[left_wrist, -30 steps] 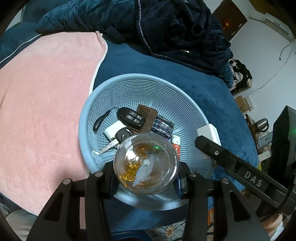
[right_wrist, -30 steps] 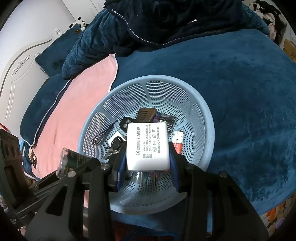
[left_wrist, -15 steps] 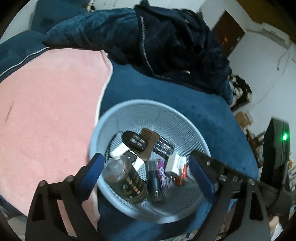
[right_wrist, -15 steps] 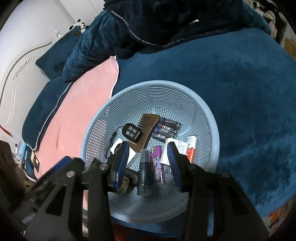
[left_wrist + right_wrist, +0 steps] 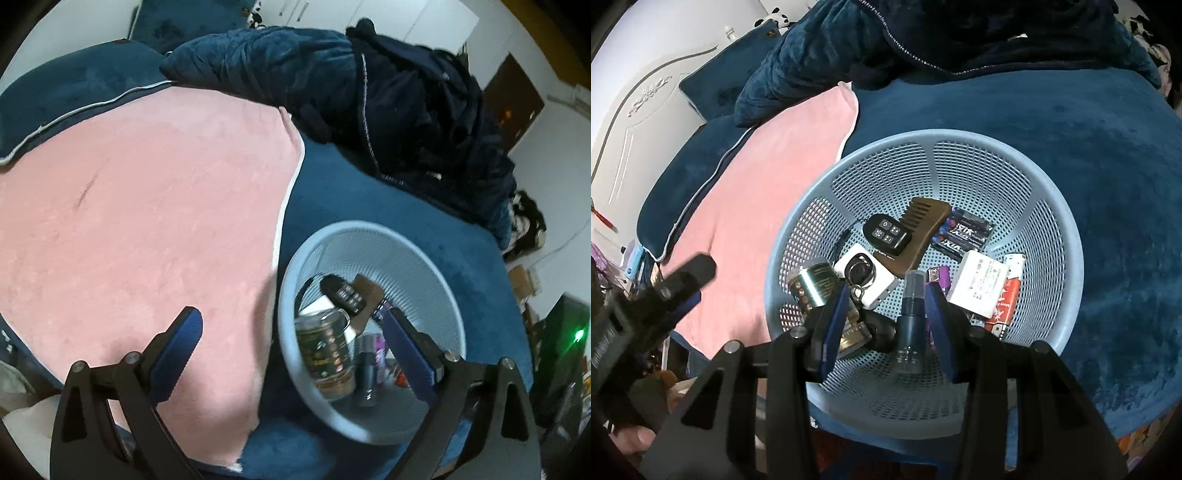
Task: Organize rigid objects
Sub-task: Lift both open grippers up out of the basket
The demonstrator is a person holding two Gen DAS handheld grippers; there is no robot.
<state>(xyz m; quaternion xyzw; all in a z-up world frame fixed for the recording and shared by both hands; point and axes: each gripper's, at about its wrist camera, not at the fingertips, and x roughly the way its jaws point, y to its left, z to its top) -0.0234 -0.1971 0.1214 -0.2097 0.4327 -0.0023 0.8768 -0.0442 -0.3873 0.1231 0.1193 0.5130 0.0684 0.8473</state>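
1. L gripper point(image 5: 291, 341): jaws opening, near full spread, nothing between the pads. A sec ago it clamped the glass jar point(image 5: 328, 354); jar now lies on its side in the basket point(image 5: 373, 230), approx 8 o'clock on the floor.
2. R gripper point(image 5: 886, 302): jaws part open, empty, hanging over the basket. A sec ago it held the white charger point(image 5: 979, 282); charger now lies at approx 3 o'clock, touching the red lighter point(image 5: 1008, 291).
3. Also inside: black remote point(image 5: 886, 234) on the brown comb point(image 5: 919, 230) near centre, batteries point(image 5: 964, 234) at 1–2 o'clock, dark spray bottle point(image 5: 910, 314) at 6.
4. Meaning: both drops look done. Pink blanket point(image 5: 140, 229) shows no loose items in view, so prob near the end; can't tell re stuff out of frame.
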